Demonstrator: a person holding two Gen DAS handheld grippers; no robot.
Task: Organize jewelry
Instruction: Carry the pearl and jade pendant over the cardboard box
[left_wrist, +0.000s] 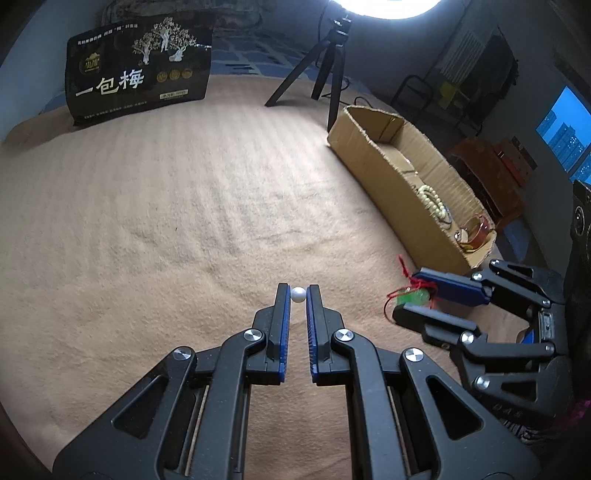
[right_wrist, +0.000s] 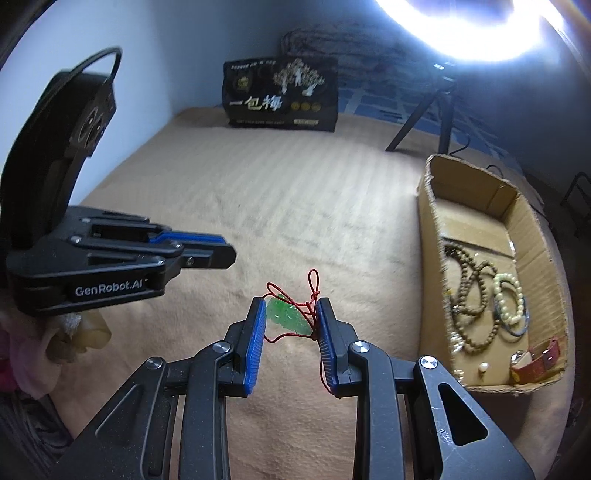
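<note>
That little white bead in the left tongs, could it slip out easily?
Probably. The white bead looks round and smooth, pinched only at the very tips of the left tongs, so it might pop out. Dropped on the blanket, it would likely roll little.

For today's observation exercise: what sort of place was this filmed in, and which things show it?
Probably a bedroom at home used for filming: a tan blanket spread like a bed cover, a tripod under a ring light, and a cardboard box of jewelry.

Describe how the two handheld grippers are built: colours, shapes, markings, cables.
Both the left gripper and the right gripper are black plastic linkages with silver pivot bolts and flat fingers faced with ribbed blue pads. In the right wrist view, the left one shows white "GenRobot.AI" lettering, a curved black housing and a looped black cable.
</note>
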